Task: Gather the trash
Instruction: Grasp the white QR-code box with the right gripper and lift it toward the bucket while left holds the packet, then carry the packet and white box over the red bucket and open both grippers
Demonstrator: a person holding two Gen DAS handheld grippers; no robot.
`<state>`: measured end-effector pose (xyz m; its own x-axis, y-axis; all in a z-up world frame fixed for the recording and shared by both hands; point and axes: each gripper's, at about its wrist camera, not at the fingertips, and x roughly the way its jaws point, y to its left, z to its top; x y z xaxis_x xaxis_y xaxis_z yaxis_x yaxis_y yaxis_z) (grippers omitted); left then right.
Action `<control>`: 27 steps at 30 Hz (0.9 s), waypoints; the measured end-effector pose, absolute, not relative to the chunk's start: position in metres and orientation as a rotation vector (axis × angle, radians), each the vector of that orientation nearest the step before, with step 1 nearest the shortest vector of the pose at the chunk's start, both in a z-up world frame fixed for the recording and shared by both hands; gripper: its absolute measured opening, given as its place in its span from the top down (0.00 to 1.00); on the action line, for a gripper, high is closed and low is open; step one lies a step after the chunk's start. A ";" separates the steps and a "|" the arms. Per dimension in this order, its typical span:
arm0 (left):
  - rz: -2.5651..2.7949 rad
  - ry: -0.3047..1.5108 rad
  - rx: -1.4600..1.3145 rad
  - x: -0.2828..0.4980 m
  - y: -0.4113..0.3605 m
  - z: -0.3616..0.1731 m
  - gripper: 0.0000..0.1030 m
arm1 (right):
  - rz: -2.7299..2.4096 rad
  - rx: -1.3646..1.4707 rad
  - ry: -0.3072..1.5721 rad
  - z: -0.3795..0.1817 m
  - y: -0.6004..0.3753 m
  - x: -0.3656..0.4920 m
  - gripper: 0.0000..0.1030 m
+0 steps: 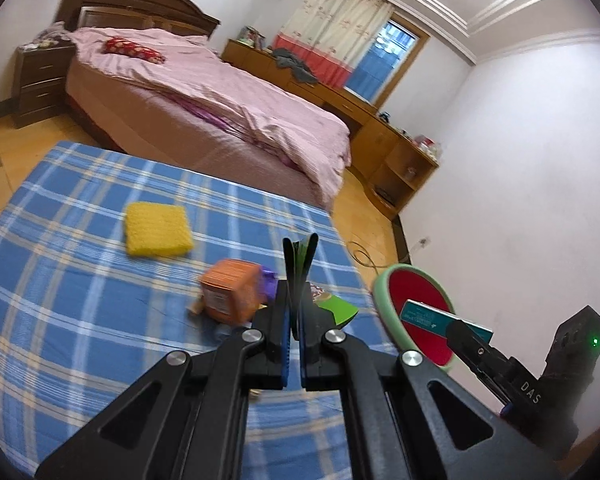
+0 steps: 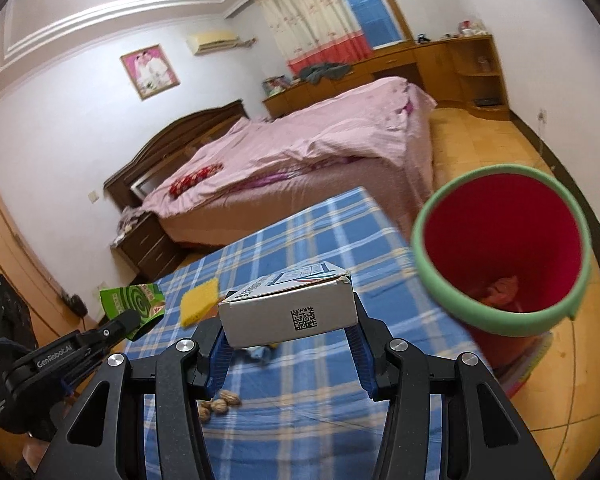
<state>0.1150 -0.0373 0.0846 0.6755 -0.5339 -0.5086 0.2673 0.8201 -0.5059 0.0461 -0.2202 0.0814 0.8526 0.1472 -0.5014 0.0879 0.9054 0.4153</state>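
While both of my grippers hang over the checked blue cloth (image 2: 320, 364), I count two held items. The left gripper (image 1: 295, 320) is pressed together on a flat green packet (image 1: 300, 256), thin card seen edge-on. The right gripper (image 2: 290, 344) pinches a white carton (image 2: 290, 308), rectangular and code-printed. One round bin (image 2: 500, 256), green rim and red inside, sits at two o'clock. One yellow sponge (image 1: 156, 230), one orange box (image 1: 230, 294) and several nutshells (image 2: 220, 404) lie on the cloth.
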 end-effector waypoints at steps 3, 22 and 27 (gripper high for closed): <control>-0.491 0.704 -0.380 0.112 -0.058 0.089 0.99 | 0.014 0.461 0.540 0.082 -0.237 0.037 0.49; -0.691 0.789 -0.204 0.121 -0.198 0.088 0.99 | -0.149 0.554 0.470 0.075 -0.334 -0.002 0.49; -0.719 0.812 -0.168 0.123 -0.229 0.082 0.99 | -0.185 0.576 0.479 0.065 -0.354 -0.005 0.49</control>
